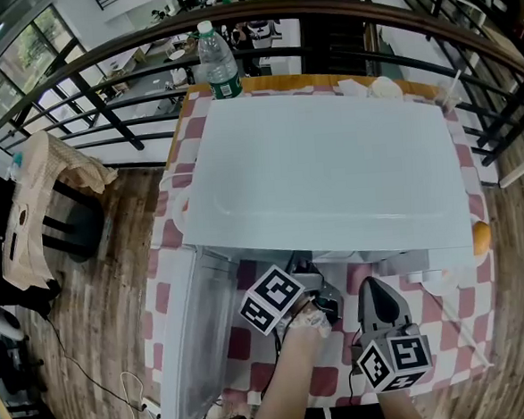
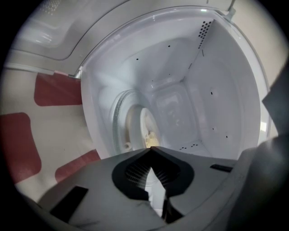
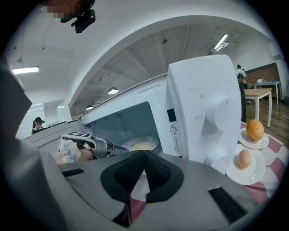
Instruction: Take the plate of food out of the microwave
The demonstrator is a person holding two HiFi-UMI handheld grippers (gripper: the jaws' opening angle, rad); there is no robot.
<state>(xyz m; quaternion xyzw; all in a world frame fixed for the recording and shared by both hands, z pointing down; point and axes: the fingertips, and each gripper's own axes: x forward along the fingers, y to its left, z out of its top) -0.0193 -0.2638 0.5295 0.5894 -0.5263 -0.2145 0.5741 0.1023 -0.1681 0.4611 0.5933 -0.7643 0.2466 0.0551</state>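
Observation:
The white microwave [image 1: 330, 163] stands on a checked tablecloth with its door [image 1: 195, 343] swung open to the left. Inside, a plate of yellow food [image 3: 141, 144] rests on the turntable; the left gripper view shows it edge-on [image 2: 146, 131]. My left gripper [image 2: 152, 148] reaches into the cavity, its jaws closed with the tips at the plate's near rim. From the right gripper view, the left gripper [image 3: 115, 148] touches the plate's left edge. My right gripper [image 3: 144, 153] is shut and empty, held back in front of the control panel [image 3: 216, 113].
Two small dishes, each holding one egg-like item, one orange [image 3: 255, 130] and one brown [image 3: 244, 159], sit right of the microwave. A water bottle [image 1: 219, 64] stands behind it. A chair with a bag [image 1: 46, 192] is at the left, and a railing runs behind the table.

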